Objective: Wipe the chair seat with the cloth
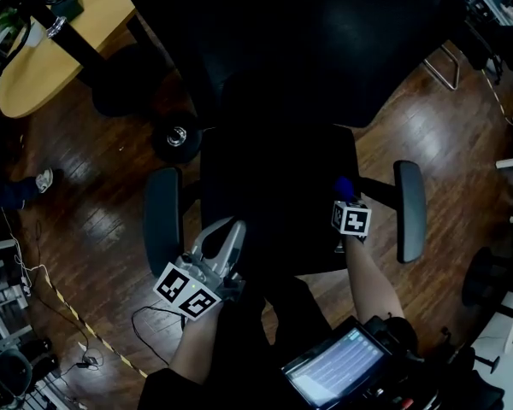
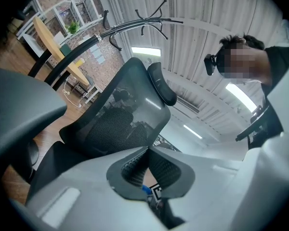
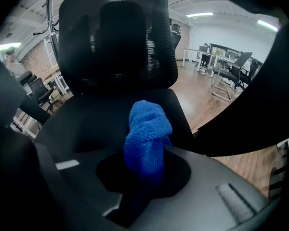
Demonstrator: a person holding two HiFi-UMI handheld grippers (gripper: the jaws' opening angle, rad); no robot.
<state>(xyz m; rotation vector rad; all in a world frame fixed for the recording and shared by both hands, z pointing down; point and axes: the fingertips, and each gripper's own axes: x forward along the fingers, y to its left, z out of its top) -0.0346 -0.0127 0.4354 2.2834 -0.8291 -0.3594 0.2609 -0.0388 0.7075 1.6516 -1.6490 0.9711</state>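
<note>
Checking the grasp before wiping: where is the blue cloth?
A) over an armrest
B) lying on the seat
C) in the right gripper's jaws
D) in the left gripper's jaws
C: the right gripper view shows the cloth pinched between the jaws of the right gripper.

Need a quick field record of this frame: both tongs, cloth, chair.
left tongs: shut, empty, near the armrest
right tongs: shut on the cloth
cloth: blue, bunched, sticking out past the tips
chair seat: black, under the cloth; whether they touch is unclear
floor: wood
</note>
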